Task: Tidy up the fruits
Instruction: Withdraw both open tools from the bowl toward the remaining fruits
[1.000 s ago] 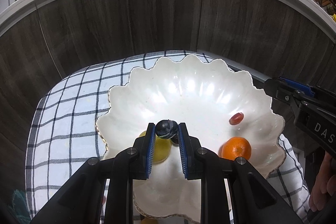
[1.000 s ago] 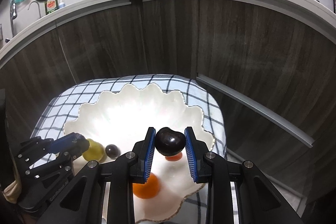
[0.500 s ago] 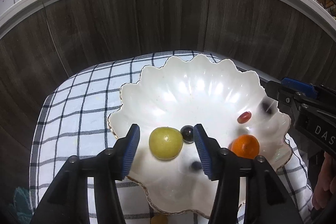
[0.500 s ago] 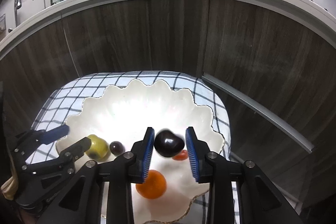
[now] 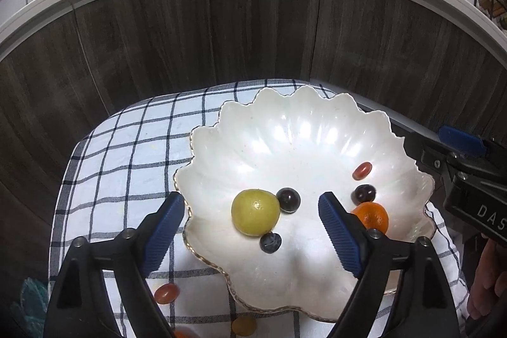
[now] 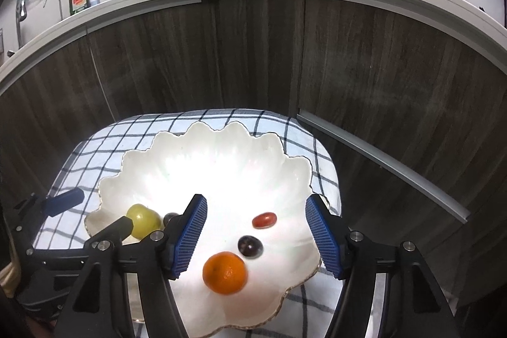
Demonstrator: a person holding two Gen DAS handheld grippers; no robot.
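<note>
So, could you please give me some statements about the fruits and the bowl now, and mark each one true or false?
1. The orange lies inside the white bowl. True.
2. The left gripper holds the yellow-green fruit. False: its jaws stand open and have just been opening; the fruit lies free in the bowl.
3. A red grape lies on the checked cloth, outside the bowl. True.
4. The right gripper is shut on a dark plum. False: its jaws have just been opening; the plum rests in the bowl.
</note>
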